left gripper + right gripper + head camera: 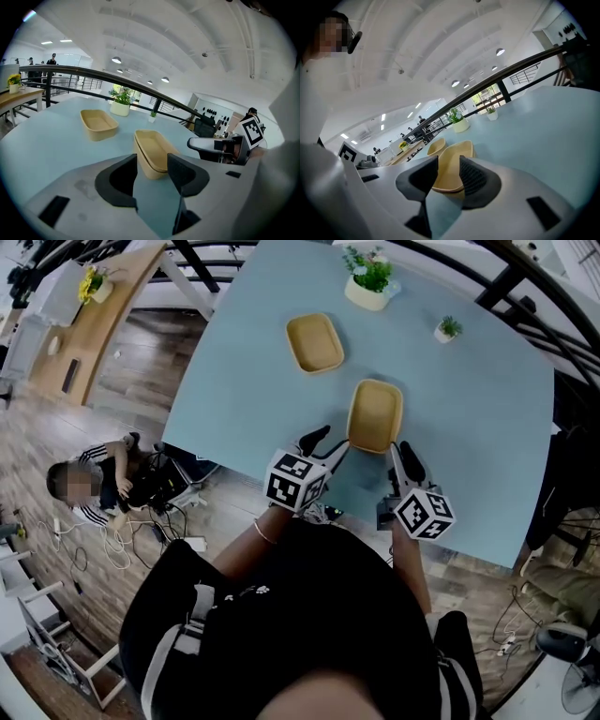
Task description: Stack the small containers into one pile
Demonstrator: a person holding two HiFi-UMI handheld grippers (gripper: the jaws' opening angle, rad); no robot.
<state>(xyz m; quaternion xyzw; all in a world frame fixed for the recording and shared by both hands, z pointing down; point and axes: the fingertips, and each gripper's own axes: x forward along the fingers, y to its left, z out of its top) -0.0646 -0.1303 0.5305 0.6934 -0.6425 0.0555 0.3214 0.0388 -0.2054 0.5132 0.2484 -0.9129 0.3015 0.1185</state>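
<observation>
Two tan containers lie on the light blue table (234,381). The farther one (315,343) (98,124) stands alone and empty. The nearer one (375,415) (154,152) shows a double rim, like two nested together. My left gripper (328,444) (152,171) is open at that container's near left corner, which sits just beyond the fingertips. My right gripper (403,463) (444,176) is open at its near right corner, and the container's end (450,168) shows through the gap between the jaws. I cannot tell whether either gripper touches it.
A white pot with a green plant (367,282) and a small potted plant (448,330) stand at the table's far side. Black railings run behind the table. A person (89,486) sits on the wooden floor to the left, among cables.
</observation>
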